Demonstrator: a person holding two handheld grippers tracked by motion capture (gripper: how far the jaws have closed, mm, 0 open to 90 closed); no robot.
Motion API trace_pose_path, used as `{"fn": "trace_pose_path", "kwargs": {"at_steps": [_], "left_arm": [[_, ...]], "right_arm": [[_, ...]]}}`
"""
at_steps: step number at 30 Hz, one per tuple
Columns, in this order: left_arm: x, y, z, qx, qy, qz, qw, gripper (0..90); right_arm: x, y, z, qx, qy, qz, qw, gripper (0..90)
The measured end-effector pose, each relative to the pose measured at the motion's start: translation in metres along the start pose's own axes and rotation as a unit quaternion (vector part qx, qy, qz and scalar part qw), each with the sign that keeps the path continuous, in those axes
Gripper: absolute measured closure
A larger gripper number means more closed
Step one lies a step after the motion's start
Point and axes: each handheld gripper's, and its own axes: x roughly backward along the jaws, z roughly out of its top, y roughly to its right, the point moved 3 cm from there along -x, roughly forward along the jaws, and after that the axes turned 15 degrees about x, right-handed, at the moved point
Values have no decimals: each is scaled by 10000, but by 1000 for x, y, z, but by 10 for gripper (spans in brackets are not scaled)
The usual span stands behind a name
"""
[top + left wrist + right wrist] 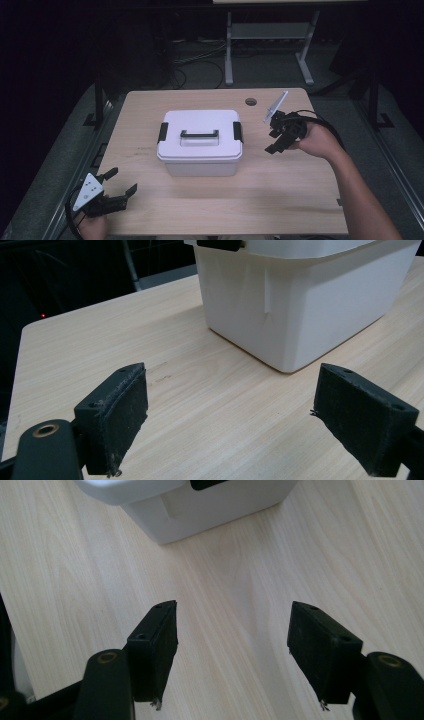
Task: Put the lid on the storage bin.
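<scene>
Both grippers are hovering with fingers spread and empty: the left gripper (121, 181) sitting low at the tabletop (280, 190) corner, the right gripper (274, 141) just beside the white lidded storage box (200, 142).

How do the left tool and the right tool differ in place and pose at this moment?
The left tool sits low by the table's near left corner, well off from the white box; the right tool is raised beside the box's right end. The left tool's grey plate lies fairly flat, the right tool's stands tilted up. Both have jaws open with nothing between them, and both point toward the box.
</scene>
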Motion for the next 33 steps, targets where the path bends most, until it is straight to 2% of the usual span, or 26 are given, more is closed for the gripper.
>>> {"fn": "trace_pose_path", "kwargs": {"at_steps": [9,33], "left_arm": [[0,0,0,-3,1,5,10000,135],[-1,1,0,-7,-12,-8,10000,135]], "right_arm": [[-10,-2,-9,-36,-12,57,10000,354],[-28,-11,-41,-344,-6,170,9993,331]]}}
